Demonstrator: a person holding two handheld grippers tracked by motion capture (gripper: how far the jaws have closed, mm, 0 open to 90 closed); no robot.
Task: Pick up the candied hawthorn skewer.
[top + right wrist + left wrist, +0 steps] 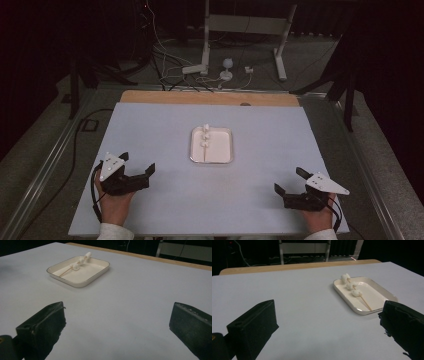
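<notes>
The table (pixel 150 130), covered by a pale blue-grey sheet with a strip of bare wood along its far edge, carries one item near its centre: a shallow white rectangular tray (pixel 224 152) with rounded corners and a thin dark rim line. Inside the tray lies a wooden skewer (pixel 205 150) bearing three white marshmallows (pixel 205 135) spaced along its far half; the topmost marshmallow rests at the tray's far rim, and the bare stick end points toward the person's side. In the left gripper view the tray (pixel 387 293) sits ahead and to the right, with the skewer (pixel 365 302) lying diagonally within it; in the right gripper view the tray (pixel 100 268) sits ahead and to the left. The left tongs (pixel 137 162) rest low at the near left of the table, held in the person's left hand (pixel 114 202), jaws spread wide with nothing between them. The right tongs (pixel 289 179) rest at the near right, held in the right hand (pixel 317 217), jaws likewise spread wide and holding nothing. Both tongs stand well apart from the tray, one to each side, each angled inward toward it.
</notes>
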